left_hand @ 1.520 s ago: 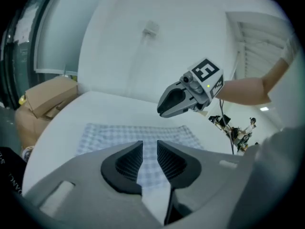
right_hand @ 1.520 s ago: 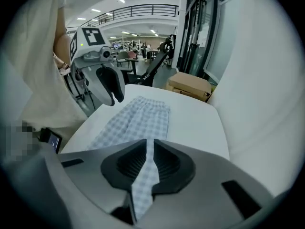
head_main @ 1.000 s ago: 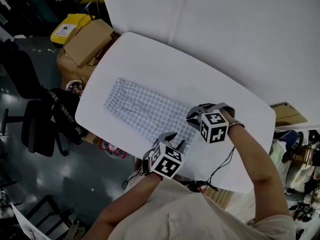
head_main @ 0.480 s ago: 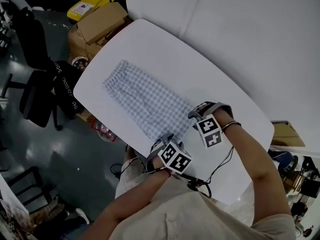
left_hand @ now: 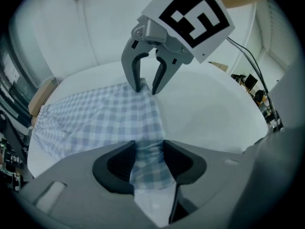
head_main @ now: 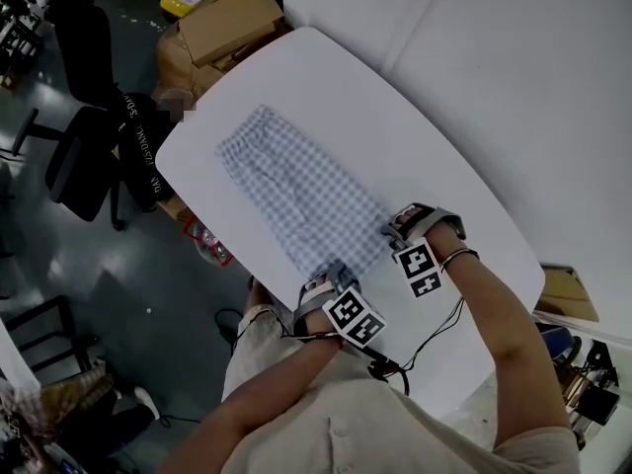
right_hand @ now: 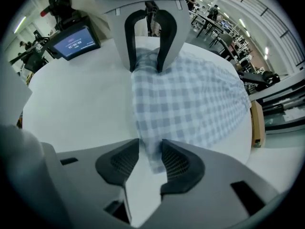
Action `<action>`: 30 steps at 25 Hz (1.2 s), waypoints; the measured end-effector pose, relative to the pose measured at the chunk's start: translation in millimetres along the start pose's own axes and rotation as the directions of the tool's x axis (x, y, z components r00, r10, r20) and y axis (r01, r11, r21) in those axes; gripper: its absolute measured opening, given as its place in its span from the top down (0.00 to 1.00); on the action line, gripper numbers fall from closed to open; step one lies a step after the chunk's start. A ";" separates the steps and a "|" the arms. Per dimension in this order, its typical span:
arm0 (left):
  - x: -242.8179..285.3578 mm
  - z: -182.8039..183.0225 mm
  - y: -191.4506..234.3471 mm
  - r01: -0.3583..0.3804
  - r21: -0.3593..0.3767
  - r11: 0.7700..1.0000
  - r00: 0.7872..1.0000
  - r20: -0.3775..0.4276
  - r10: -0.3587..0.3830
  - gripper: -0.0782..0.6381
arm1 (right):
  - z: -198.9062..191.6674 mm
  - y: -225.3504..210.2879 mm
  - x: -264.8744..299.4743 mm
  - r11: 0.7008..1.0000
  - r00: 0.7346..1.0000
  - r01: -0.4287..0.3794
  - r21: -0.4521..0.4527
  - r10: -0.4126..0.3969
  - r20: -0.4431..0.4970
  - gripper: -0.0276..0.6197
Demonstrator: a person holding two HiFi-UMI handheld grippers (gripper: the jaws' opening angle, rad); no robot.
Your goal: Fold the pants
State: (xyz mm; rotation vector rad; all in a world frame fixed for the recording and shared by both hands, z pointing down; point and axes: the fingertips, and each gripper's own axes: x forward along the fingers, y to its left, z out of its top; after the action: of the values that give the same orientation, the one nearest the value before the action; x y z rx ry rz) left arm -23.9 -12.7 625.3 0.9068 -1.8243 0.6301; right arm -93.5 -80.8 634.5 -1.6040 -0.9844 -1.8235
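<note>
Head view: pants (head_main: 296, 191) flat on table (head_main: 444, 156); left gripper (head_main: 331, 276) and right gripper (head_main: 397, 230) on near hem corners; cardboard box (head_main: 232, 23) beyond, flaps shut.
Left gripper view: jaws just opened, astride hem, not pinching.
Right gripper view: jaws just narrowing, apart, cloth corner between; monitor (right_hand: 74, 42) shows only here.

The head view is dim and underexposed; both gripper views are brighter, fisheye-bent, and dark and blurred at the corners.
</note>
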 end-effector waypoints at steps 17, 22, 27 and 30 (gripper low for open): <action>-2.6 -7.2 2.7 0.151 -0.095 0.984 0.987 -0.036 -0.155 0.80 | 4.2 2.8 -7.3 0.989 0.997 -0.068 0.134 0.064 0.038 0.89; -24.0 -12.3 -14.6 0.253 -0.114 0.961 0.966 -0.027 -0.257 0.80 | 16.5 21.6 -27.3 0.973 0.989 -0.137 0.187 0.126 0.074 0.89; -52.4 -10.1 -38.4 0.348 -0.086 0.934 0.937 0.002 -0.349 0.80 | 25.5 44.5 -52.2 0.948 0.980 -0.194 0.254 0.175 0.095 0.89; -73.7 -10.8 -57.9 0.438 -0.061 0.897 0.899 0.003 -0.438 0.80 | 33.5 66.2 -72.0 0.918 0.962 -0.271 0.289 0.245 0.122 0.89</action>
State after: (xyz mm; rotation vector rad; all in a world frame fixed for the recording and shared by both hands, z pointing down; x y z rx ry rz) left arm 47.5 -16.1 563.7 1.2220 -1.5443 0.2913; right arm -9.7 -100.2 577.1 -1.5442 -0.9815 -1.3652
